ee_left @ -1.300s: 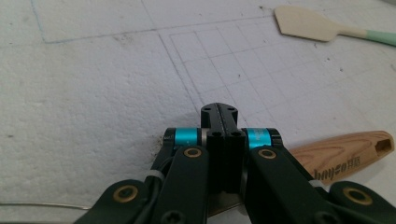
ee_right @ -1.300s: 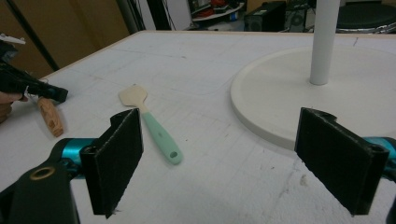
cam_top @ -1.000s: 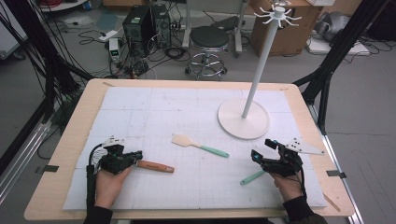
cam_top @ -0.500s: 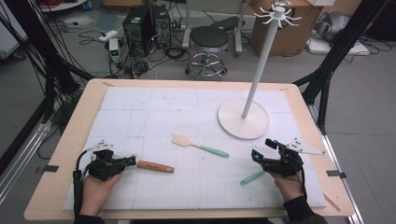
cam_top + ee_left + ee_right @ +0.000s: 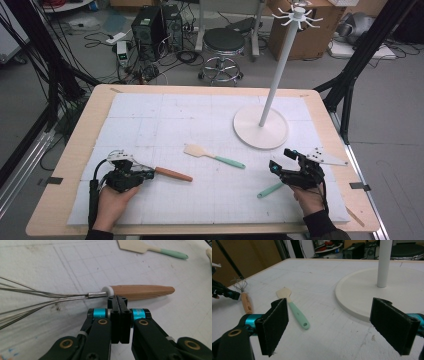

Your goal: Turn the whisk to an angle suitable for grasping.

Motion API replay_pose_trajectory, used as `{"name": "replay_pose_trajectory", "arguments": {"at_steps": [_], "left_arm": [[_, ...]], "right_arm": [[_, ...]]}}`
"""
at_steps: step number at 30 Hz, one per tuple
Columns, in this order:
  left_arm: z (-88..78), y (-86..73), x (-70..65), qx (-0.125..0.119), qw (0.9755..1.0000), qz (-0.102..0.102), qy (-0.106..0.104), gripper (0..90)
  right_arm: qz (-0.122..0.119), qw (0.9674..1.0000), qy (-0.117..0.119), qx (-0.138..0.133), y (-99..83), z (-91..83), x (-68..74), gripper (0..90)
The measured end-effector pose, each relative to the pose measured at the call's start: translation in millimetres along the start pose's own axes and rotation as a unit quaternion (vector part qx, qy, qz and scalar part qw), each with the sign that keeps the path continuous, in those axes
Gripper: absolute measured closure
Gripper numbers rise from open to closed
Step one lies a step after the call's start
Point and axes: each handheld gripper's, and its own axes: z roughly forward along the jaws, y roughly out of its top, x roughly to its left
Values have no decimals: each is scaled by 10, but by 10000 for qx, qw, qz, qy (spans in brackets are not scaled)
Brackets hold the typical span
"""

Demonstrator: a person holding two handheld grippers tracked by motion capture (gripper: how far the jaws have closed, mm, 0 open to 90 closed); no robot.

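Whisk point(image 5: 75, 293) beside left gripper point(image 5: 117, 300), fingers pressed together; right gripper point(image 5: 329, 325) fingers spread

Behind your table point(image 5: 65, 165): grey floor w/ cable tangle point(image 5: 145, 65), black PC tower point(image 5: 148, 27), round stool point(image 5: 225, 42) (chrome base), cardboard box point(image 5: 312, 37) at right, black frame struts point(image 5: 50, 60) both sides.

Wooden table point(image 5: 65, 165), white mat point(image 5: 170, 120), whisk point(image 5: 75, 296), spatula point(image 5: 212, 156)
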Motion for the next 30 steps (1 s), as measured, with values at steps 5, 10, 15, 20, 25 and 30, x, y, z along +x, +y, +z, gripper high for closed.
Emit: {"name": "replay_pose_trajectory", "arguments": {"at_steps": [5,10,15,20,25,30], "left_arm": [[-41,25,81,-90,9999,-81,100,898],[-2,87,223,-214,9996,-190,-42,897],[11,136,212,-187,9998,-7,-23,897],[57,239,202,1,9998,211,-66,897],[102,328,155,130,9993,348,63,898],[121,289,168,78,9994,320,75,897]], "right_arm": [[-27,10000,1,-16,0,-4,-12,145],[-33,10000,14,20,-3,7,-9,145],[-19,10000,-14,33,-5,12,-14,145],[-44,10000,-7,25,-7,10,-9,145],[-18,10000,-11,30,-6,6,-14,145],[-16,10000,-14,20,-6,5,-20,145]]}}
